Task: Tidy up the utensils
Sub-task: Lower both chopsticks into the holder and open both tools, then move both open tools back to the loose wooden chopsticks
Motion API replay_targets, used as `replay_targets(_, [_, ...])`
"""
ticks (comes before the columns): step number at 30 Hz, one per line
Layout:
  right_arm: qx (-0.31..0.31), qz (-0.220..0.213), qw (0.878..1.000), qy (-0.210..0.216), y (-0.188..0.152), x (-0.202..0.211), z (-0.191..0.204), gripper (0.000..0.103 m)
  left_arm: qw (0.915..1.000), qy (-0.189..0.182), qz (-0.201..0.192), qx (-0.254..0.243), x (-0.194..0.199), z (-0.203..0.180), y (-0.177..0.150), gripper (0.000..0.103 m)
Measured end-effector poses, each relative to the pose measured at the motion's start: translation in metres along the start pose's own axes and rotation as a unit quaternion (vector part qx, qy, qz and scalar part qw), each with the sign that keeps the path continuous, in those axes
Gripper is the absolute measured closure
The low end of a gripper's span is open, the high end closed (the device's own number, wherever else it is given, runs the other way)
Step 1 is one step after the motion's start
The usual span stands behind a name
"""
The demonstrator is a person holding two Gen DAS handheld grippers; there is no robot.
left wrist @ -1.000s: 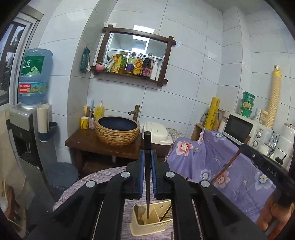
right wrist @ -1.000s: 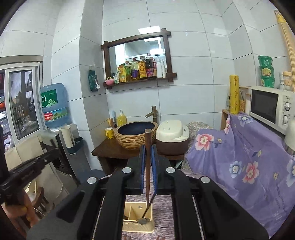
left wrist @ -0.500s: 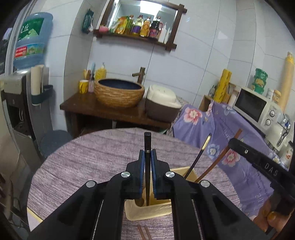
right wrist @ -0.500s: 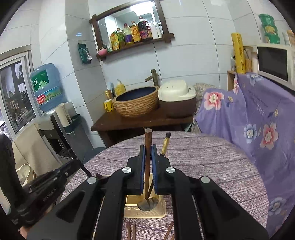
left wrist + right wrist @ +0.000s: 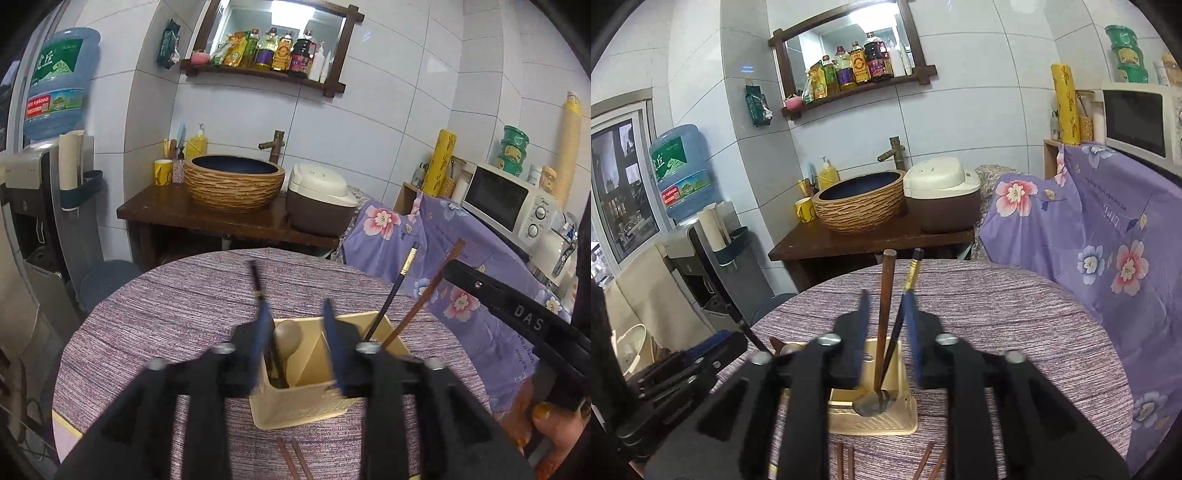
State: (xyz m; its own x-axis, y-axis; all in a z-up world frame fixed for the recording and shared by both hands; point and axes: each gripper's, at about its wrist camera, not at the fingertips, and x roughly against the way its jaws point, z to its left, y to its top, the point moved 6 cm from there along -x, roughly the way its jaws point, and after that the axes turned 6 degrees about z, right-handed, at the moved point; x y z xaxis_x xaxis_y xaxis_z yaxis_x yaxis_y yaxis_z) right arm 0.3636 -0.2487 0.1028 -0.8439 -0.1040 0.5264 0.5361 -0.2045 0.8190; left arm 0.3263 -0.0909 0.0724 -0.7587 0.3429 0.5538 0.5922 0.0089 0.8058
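The left gripper (image 5: pixel 295 336), black with blue pads, stands partly open over a cream plastic utensil holder (image 5: pixel 295 404); its jaws have just been opening. A black chopstick with a gold band (image 5: pixel 258 286) stands between them, close to the left pad (image 5: pixel 263 325) and blurred, with its lower end down in the holder's left compartment; whether the pad touches it cannot be told. A tan spoon (image 5: pixel 290 338) stands in that same compartment.

The right gripper (image 5: pixel 888 321), of the same build, is also partly open above the holder (image 5: pixel 875 419), and its jaws have just been opening too. Between them a dark brown wooden-handled spoon (image 5: pixel 886 295) stands nearly upright, clear of both pads, its dark bowl resting on the holder's front rim. A second black chopstick with a gold band (image 5: pixel 910 277) leans beside it in the same compartment, near the right pad (image 5: pixel 910 321).

The holder stands on a round counter with a purple striped cloth (image 5: pixel 177 306). On the cloth just in front of the holder lie brown wooden chopsticks (image 5: pixel 846 461), seen only in part.

Beyond the counter from the holder, a woven basin with a dark blue inside (image 5: pixel 234 181) sits on a dark wooden stand, with a white and brown rice cooker (image 5: pixel 319 199) just beside it.
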Motion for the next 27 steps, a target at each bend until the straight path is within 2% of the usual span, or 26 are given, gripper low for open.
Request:
replay_targets(1, [0.000, -0.008, 1.000, -0.004, -0.002, 0.005, -0.001, 0.055, 1.0000, 0.002, -0.008, -0.003, 0.007, 0.000, -0.003, 0.048])
replay_targets(6, [0.021, -0.030, 0.999, -0.040, -0.022, 0.037, -0.006, 0.052, 0.9994, 0.025, -0.011, -0.023, 0.029, 0.002, -0.029, 0.041])
replay_targets(8, [0.024, -0.029, 0.998, -0.058, -0.036, 0.047, -0.011, 0.038, 0.9986, 0.043, -0.004, -0.030, 0.033, 0.007, -0.048, 0.039])
replay_targets(9, [0.027, -0.026, 0.997, -0.066, -0.046, 0.051, -0.014, 0.034, 0.9982, 0.049, 0.006, -0.035, 0.032, 0.009, -0.060, 0.039])
replay_targets(12, [0.030, 0.002, 0.995, -0.094, -0.084, 0.055, -0.025, 0.032, 0.9962, 0.057, 0.054, -0.037, 0.021, 0.014, -0.102, 0.039])
replay_targets(14, [0.033, 0.037, 0.993, -0.110, -0.116, 0.050, -0.032, 0.028, 0.9939, 0.054, 0.089, -0.035, 0.011, 0.015, -0.131, 0.039])
replay_targets(19, [0.032, 0.119, 0.983, -0.133, -0.194, 0.034, -0.047, 0.028, 0.9871, 0.048, 0.147, -0.041, -0.007, 0.009, -0.183, 0.040])
replay_targets(23, [0.012, 0.147, 0.979, -0.143, -0.229, 0.033, -0.061, 0.028, 0.9826, 0.037, 0.177, -0.043, -0.014, 0.000, -0.209, 0.043])
replay_targets(27, [-0.004, 0.154, 0.977, -0.145, -0.238, 0.036, -0.071, 0.028, 0.9791, 0.038, 0.190, -0.062, -0.019, -0.011, -0.222, 0.045])
